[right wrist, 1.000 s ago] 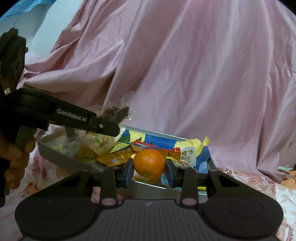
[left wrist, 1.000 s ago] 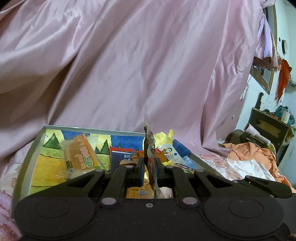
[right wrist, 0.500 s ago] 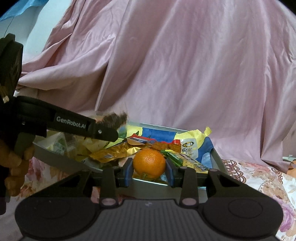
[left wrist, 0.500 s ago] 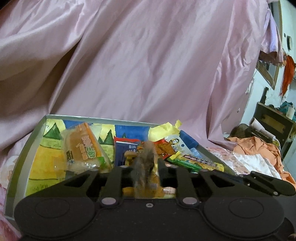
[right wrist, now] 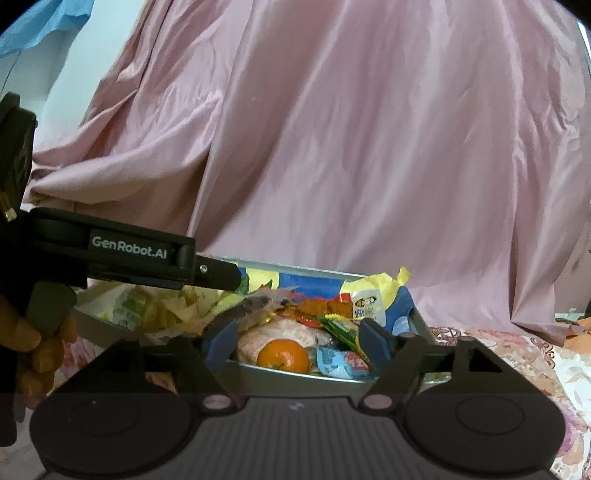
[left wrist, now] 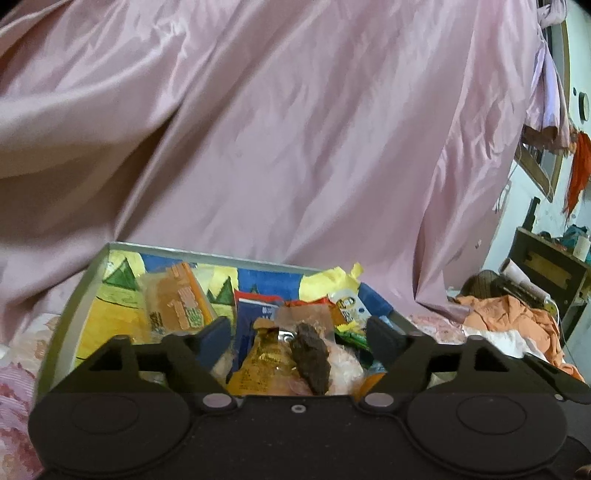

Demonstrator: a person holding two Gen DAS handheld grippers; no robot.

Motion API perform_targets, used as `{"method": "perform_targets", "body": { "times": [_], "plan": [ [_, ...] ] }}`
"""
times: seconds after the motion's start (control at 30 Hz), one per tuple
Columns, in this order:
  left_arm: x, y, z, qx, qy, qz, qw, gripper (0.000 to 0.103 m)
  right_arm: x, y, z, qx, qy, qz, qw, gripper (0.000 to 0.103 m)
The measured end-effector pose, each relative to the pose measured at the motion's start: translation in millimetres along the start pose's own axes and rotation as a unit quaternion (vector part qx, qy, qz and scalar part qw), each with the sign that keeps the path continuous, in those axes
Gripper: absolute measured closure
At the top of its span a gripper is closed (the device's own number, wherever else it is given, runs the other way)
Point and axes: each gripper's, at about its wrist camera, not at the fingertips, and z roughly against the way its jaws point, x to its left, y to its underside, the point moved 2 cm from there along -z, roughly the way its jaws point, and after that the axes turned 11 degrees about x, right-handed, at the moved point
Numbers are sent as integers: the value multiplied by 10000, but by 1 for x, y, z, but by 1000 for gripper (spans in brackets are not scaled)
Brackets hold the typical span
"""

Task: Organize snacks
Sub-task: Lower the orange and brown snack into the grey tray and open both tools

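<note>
Backdrop: pink satin cloth [left wrist: 295,129], draped in folds behind the work area | Surface: floral-print bedding [right wrist: 517,350] | Right side, left wrist view: heap of orange fabric [left wrist: 513,314]; dark wooden cabinet [left wrist: 550,262]; orange garment [left wrist: 578,166] hanging on wall | Upper left, right wrist view: blue sheet [right wrist: 40,22]

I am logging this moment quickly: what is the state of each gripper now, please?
Left gripper: open, holding nothing; a dark snack packet lies loose between its fingers.
Right gripper: open, holding nothing; the orange sits in the tray.
</note>
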Motion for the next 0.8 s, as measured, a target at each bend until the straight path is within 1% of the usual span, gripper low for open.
{"method": "perform_targets", "body": {
  "times": [0.07,0.17,0.33,0.53,0.8],
  "plan": [
    [0,-1,6,-76,-17,42,10000,9,-2,-1,6,-68,66,-84,9999,14],
    [-1,-3,17,-261,-62,115,9996,1,-3,-2,18,-214,130,-174,9995,6],
    [-3,-2,36,-431,-148,119,9989,1,-4,-5,35,-392,171,-311,9986,0],
    [-4,1,61,-625,-298,111,9975,1,-3,-7,56,-623,203,-508,9966,0],
    [-5,9,90,-717,-492,77,9962,1,0,-6,78,-845,286,-631,9940,0]
  ]
}}
